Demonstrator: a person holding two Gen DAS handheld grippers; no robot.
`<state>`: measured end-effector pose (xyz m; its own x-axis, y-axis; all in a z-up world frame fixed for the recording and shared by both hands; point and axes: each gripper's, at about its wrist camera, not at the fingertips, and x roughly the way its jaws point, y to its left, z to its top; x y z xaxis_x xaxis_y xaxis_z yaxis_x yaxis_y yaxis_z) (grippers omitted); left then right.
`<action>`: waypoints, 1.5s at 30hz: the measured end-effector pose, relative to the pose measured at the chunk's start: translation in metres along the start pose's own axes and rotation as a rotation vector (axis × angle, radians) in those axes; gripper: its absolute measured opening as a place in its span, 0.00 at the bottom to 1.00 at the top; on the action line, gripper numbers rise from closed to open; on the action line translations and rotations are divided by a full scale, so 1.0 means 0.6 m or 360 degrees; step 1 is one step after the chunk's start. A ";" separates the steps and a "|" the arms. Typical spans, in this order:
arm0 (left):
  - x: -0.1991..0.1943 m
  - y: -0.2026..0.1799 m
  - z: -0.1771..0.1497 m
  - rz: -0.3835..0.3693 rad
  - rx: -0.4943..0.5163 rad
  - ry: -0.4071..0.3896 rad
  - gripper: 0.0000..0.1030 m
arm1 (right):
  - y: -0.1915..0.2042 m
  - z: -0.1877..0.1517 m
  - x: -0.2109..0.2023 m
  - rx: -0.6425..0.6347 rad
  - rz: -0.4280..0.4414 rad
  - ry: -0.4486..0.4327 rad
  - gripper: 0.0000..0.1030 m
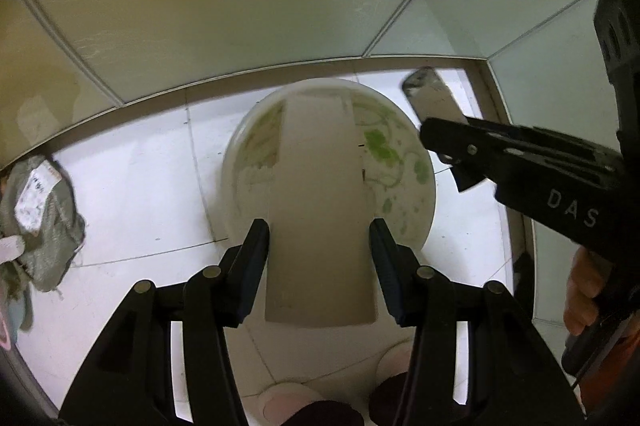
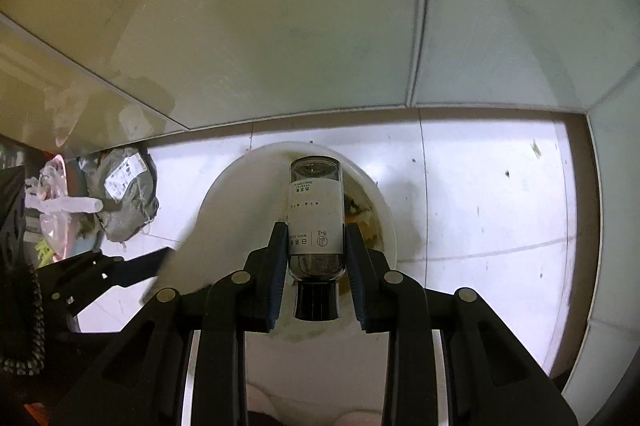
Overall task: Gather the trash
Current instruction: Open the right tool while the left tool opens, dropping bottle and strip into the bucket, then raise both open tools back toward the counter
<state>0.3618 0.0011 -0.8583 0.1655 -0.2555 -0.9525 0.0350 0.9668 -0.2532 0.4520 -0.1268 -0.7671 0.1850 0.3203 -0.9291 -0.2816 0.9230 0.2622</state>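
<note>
Your right claw (image 2: 316, 254) is clamped on a small glass bottle (image 2: 316, 209). The bottle's long axis runs straight out along the fingers, dark cap toward you and base pointing away. It hangs directly over the white bin (image 2: 224, 201) on the floor (image 2: 492, 185), so the drop is straight down from where you are. Your left claw (image 1: 318, 250) grips a flat beige card (image 1: 320, 209) by its two side edges, also over the same bin. The bin stands near the wall, and both loads appear to lie inside its rim; neither claw looks clearly nearer.
</note>
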 end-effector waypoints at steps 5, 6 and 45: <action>0.004 -0.008 -0.003 0.0065 0.0038 0.0007 0.52 | -0.016 0.005 0.002 -0.0020 0.0007 -0.0018 0.37; -0.002 -0.009 -0.003 0.0073 0.0038 0.0004 0.52 | -0.020 0.005 0.003 -0.0013 0.0017 -0.0014 0.37; -1.184 -0.215 0.111 0.0196 0.0050 -0.1070 0.52 | 0.274 0.150 -1.028 -0.0046 -0.0030 -0.0878 0.37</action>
<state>0.3053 0.0586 -0.1379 0.7461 -0.0927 -0.6594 0.0034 0.9908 -0.1355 0.3767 -0.1533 -0.1277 0.6540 0.3753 -0.6568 -0.2979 0.9259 0.2324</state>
